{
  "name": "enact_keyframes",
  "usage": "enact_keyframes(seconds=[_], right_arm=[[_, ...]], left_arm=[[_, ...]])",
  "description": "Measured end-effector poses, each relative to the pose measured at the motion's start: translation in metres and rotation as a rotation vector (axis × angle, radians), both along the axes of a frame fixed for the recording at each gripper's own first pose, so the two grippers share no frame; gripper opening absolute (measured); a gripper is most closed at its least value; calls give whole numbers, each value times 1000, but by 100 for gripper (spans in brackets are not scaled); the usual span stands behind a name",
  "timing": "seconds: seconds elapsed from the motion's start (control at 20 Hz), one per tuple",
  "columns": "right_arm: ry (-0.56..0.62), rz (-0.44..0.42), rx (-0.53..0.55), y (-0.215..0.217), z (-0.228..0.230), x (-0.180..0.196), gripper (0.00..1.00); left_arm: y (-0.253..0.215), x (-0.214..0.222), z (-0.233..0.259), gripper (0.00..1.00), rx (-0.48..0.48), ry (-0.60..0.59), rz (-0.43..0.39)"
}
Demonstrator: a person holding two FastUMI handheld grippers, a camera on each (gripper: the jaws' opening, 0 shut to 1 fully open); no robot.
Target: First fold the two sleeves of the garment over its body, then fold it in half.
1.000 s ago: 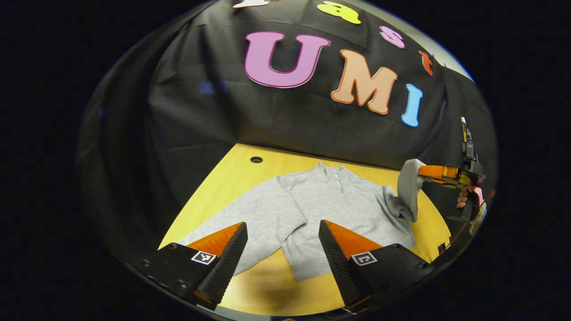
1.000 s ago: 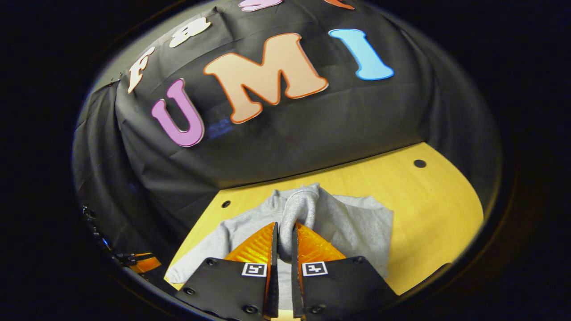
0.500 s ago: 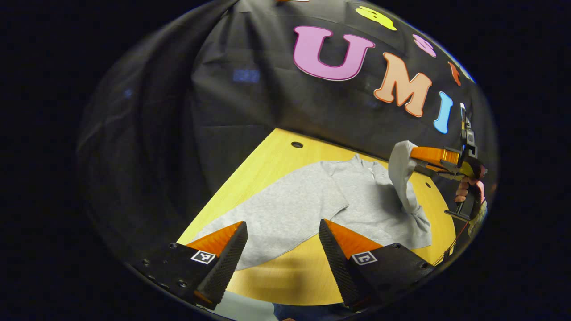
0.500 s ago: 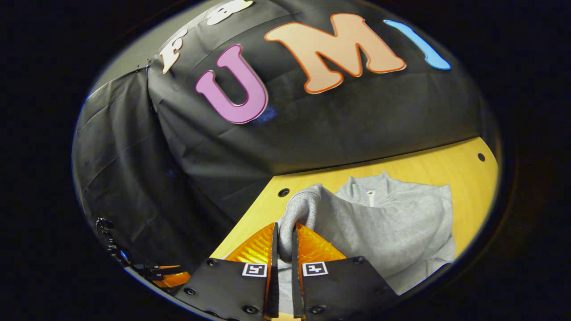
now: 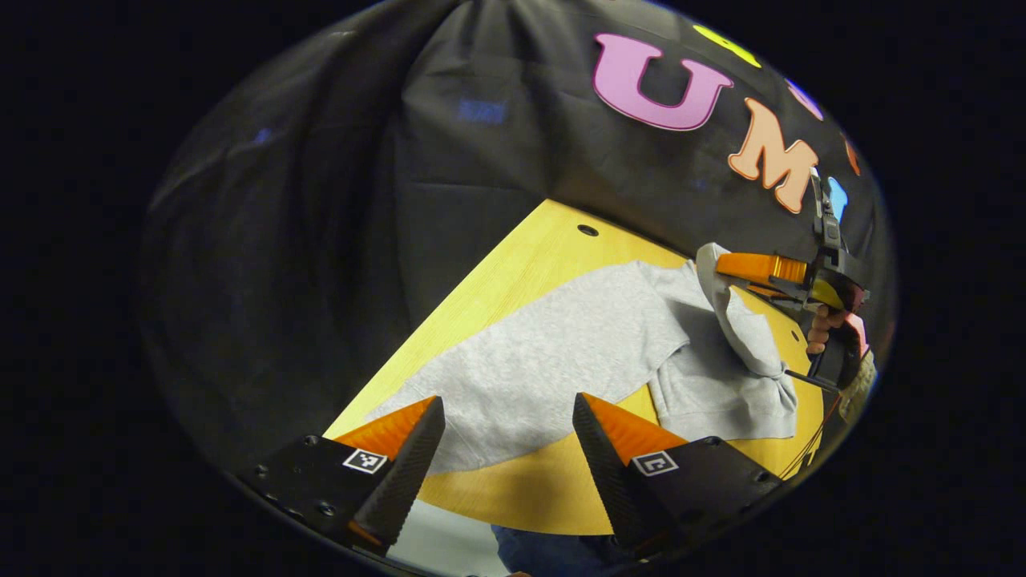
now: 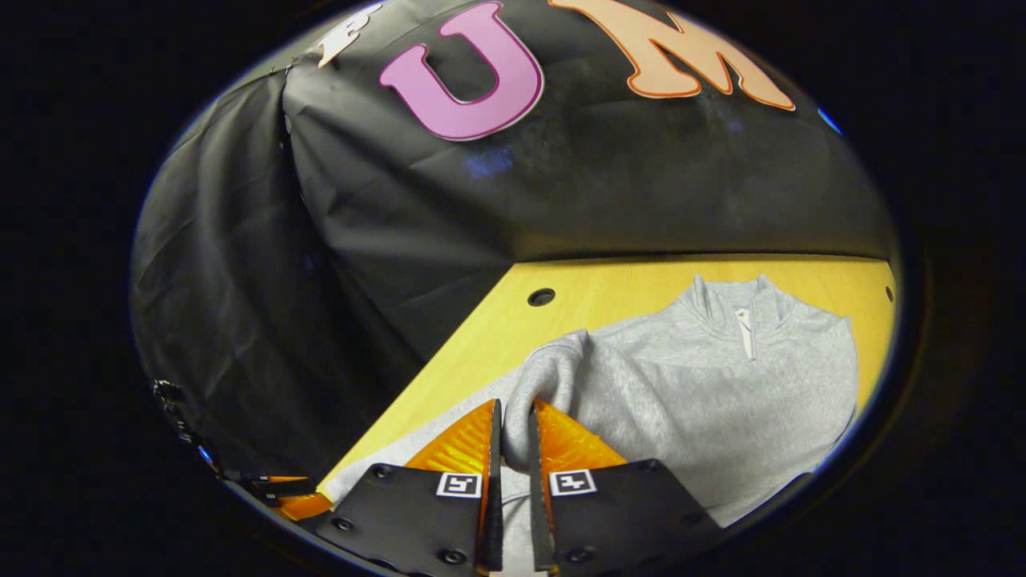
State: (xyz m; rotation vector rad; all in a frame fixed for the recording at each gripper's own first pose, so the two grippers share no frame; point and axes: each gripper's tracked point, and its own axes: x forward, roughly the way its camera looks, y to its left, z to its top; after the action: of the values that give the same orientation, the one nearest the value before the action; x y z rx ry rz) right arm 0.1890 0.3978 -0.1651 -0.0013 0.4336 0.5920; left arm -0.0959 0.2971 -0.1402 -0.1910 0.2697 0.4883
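The right hand-held gripper (image 6: 511, 449) pinches the cuff of one sleeve (image 6: 553, 373) between both fingers, lifted off the table (image 6: 609, 292). Just beyond its tips lies the body of the grey garment (image 6: 721, 385), spread flat with the collar farthest away. The left hand-held gripper (image 5: 509, 449) hangs spread and empty above the other sleeve (image 5: 521, 377). The first sleeve fold looks under way; next, that cuff needs carrying across the chest and laying down before letting go.
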Motion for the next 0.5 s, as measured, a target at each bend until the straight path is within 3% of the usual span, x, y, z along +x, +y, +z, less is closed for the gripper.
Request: enact_keyframes(seconds=[0.1, 0.35, 0.5], right_arm=[[33, 38, 35, 11, -2, -10, 20], [-21, 48, 30, 16, 14, -15, 100], [-71, 46, 8, 6, 29, -25, 98]], left_arm=[[13, -1, -13, 95, 9, 34, 17], [27, -9, -34, 94, -10, 86, 33], [35, -15, -42, 95, -14, 106, 54]])
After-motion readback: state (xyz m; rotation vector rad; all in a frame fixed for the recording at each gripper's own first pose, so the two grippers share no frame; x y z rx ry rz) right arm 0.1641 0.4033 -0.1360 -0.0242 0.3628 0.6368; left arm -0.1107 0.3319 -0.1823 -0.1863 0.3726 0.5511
